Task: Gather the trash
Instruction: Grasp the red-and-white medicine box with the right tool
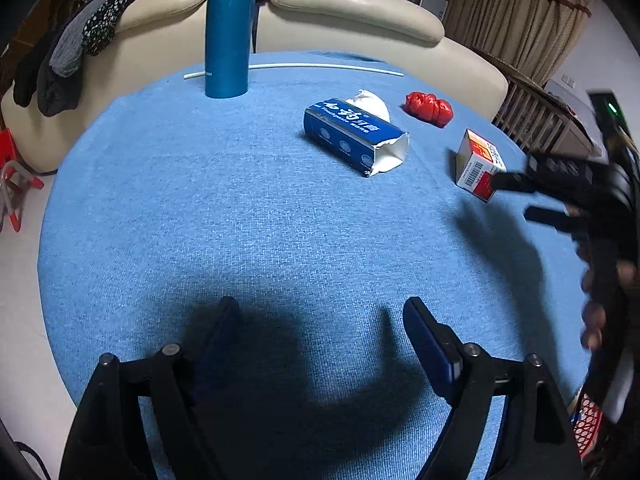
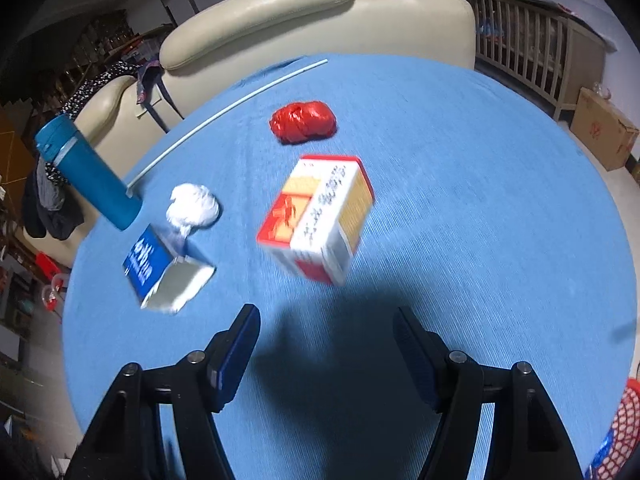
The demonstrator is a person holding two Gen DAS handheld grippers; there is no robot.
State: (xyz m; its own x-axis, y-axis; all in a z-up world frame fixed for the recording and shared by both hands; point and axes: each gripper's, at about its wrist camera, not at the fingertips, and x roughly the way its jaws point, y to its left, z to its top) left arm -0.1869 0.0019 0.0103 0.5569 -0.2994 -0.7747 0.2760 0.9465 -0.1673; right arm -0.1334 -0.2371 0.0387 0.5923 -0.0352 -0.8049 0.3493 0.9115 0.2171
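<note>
Left wrist view
Setting: a round table (image 1: 200,200) under a blue cloth, with a cream sofa (image 1: 352,20) behind it and curtains at far right.
Left gripper (image 1: 320,312): angled down over the bare near part of the cloth; its two fingers stand wide apart with nothing between them, and their shadow falls just ahead.
Trash: an open-ended blue toothpaste box (image 1: 352,136) lies on its side past the centre; a white paper wad (image 1: 370,104) touches its far side; a crumpled red wrapper (image 1: 429,108) lies to the right of these; a red and white carton (image 1: 478,164) stands near the right edge.
Right gripper (image 1: 516,198): comes in from the right edge, blurred, fingers parted and empty, the upper fingertip in front of the carton; whether it touches is unclear.
Other: a tall teal bottle (image 1: 227,40) stands upright at the far side, in front of a thin white rod (image 1: 320,65).

Right wrist view
Setting: the same blue table (image 2: 480,200), sofa (image 2: 304,12) beyond, the picture smeared.
Right gripper (image 2: 326,320): tilted down, fingers apart, holding nothing.
Trash: the carton (image 2: 320,216) lies just ahead of the fingertips, clear of them; the red wrapper (image 2: 303,121) is behind it; the toothpaste box (image 2: 164,276) and paper wad (image 2: 194,208) are to the left.
Basket: red mesh (image 2: 624,432) shows at the lower right corner.
</note>
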